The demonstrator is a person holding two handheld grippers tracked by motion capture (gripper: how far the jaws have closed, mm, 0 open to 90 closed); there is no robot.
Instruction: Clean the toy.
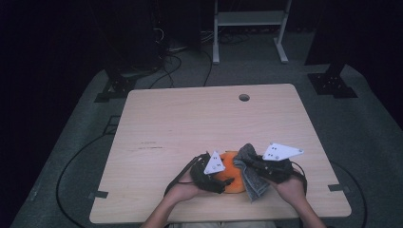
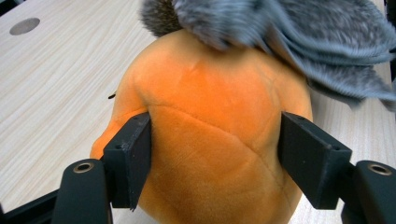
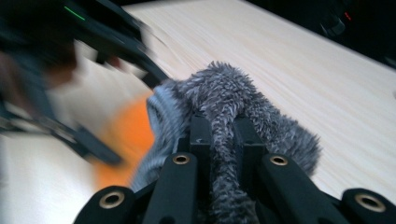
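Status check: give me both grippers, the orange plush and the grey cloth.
Left gripper fingers clamped on orange plush. Right gripper shut on grey fuzzy cloth, draped over plush top. Table around them bare, nothing in the way.

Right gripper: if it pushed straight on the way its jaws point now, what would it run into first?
Probably the orange plush toy. The right gripper is clamped on the grey fuzzy cloth, and the toy lies just past it to the left; straight ahead is bare table. Depth is unclear.
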